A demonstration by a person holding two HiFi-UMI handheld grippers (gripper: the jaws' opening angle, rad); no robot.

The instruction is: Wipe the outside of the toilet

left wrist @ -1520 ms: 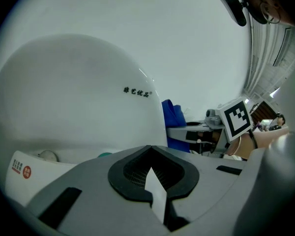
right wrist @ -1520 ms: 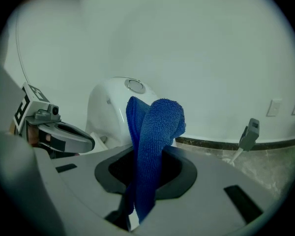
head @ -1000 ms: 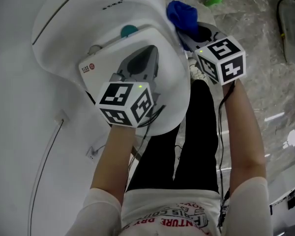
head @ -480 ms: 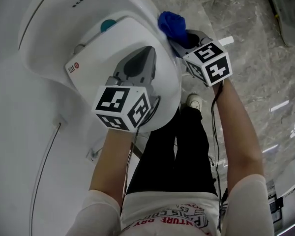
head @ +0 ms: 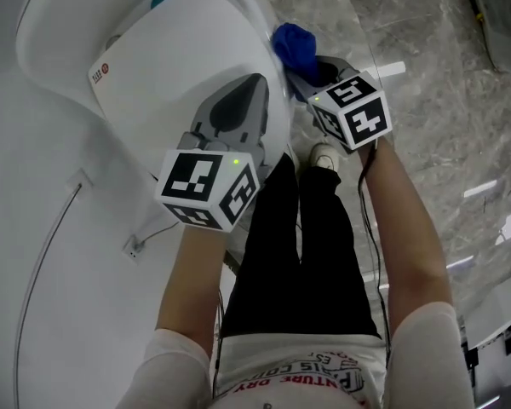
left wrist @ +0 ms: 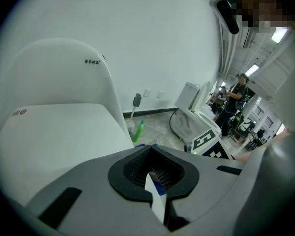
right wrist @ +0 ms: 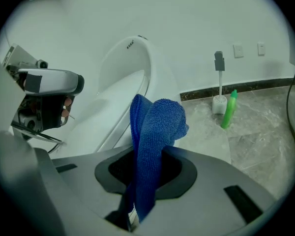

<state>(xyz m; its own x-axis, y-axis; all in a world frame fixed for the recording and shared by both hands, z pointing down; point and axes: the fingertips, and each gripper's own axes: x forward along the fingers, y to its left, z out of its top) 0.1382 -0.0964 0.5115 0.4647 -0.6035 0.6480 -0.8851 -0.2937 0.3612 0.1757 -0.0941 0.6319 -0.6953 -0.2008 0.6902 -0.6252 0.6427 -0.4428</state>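
Observation:
The white toilet [head: 175, 54] has its lid down and fills the upper left of the head view. My left gripper [head: 254, 83] hovers over the lid's front right part, shut with nothing in it; in its own view [left wrist: 153, 171] the lid [left wrist: 54, 132] lies just beyond the jaws. My right gripper [head: 307, 68] is shut on a blue cloth [head: 295, 44], which sits against the toilet's right side. In the right gripper view the cloth [right wrist: 155, 132] stands up out of the jaws [right wrist: 147, 168], with the toilet [right wrist: 130, 75] behind it.
A green bottle [right wrist: 229, 109] and a toilet brush in its holder [right wrist: 219, 85] stand on the marble floor [head: 443, 100] by the wall. A wall socket with a cable [head: 134, 247] is low on the left. The person's legs [head: 298, 254] stand close to the bowl's front.
Both grippers have shifted from the rear of the lid toward its front. The cloth has slid forward along the toilet's right side. The head view has swung, pushing the toilet up and left.

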